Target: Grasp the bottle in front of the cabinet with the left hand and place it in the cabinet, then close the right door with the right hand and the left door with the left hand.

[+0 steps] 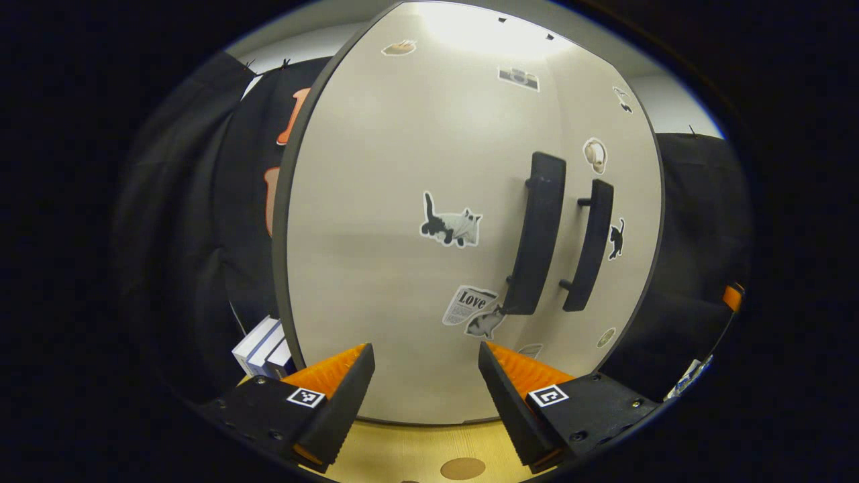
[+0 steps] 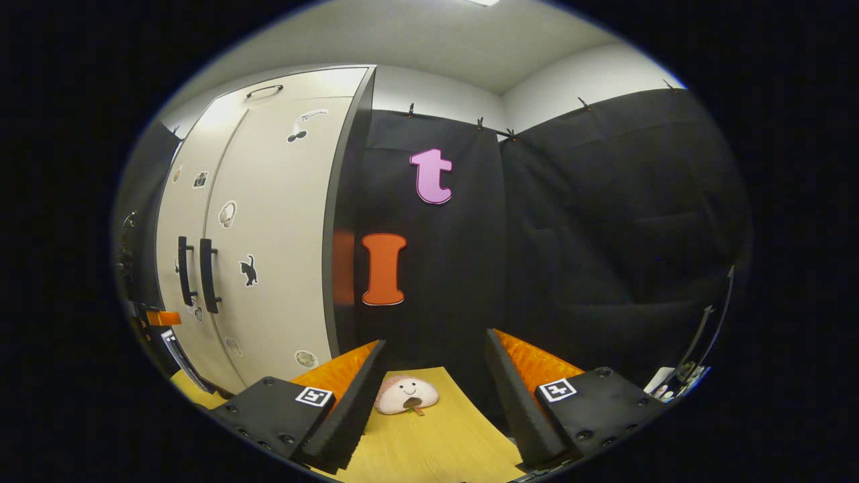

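Both grippers, left and right, gape empty over the table. Cabinet doors look shut, handles together; the bottle is presumably inside. Best back off gently without nudging them.

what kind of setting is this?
Likely a staged recording booth, not a real home: black cloth wall, a sticker-covered cabinet with both doors shut, standing on a wooden table.
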The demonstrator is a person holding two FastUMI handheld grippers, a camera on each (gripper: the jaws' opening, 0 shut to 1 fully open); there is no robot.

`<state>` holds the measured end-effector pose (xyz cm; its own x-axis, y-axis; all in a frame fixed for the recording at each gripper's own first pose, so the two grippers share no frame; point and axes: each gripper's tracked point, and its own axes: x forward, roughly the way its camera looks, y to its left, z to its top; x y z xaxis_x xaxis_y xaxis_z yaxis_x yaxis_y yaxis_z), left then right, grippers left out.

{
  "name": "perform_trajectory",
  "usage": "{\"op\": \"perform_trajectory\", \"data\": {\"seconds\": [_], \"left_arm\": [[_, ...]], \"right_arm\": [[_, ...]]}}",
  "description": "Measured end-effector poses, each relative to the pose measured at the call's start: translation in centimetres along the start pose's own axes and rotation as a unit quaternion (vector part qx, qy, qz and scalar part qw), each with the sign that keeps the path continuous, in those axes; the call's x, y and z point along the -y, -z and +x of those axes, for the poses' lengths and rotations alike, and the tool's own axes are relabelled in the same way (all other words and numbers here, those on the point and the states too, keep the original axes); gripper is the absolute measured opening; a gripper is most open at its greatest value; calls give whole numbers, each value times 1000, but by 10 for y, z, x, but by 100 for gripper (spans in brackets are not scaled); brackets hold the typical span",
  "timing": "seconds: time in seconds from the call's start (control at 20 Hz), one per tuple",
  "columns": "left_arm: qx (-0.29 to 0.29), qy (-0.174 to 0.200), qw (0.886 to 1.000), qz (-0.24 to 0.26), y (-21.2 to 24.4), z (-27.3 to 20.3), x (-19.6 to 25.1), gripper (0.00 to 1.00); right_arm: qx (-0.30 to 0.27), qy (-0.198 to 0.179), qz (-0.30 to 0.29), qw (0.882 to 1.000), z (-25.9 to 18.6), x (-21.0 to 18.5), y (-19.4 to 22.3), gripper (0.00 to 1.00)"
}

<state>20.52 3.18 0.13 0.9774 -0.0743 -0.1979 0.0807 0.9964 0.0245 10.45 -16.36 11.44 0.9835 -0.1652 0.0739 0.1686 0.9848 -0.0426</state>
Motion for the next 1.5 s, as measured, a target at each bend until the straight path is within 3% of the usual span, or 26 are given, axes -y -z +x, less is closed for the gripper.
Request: {"op": "perform_trajectory", "data": {"seconds": [0.25,0.6,0.8,1.5], "left_arm": [[60,-5,998,34,-56,-44,11,95],[146,7,989,27,-129,-116,37,97],[160,-11,986,32,-140,-147,40,92],[166,-54,984,25,-141,-181,62,95]], "right_arm": [[5,-17,-2,1000,3,-1,-4,95],[8,-45,-3,999,3,-3,-4,95],[1,-63,-6,998,4,-1,1,96],[-6,-95,1,995,4,19,5,95]]}}
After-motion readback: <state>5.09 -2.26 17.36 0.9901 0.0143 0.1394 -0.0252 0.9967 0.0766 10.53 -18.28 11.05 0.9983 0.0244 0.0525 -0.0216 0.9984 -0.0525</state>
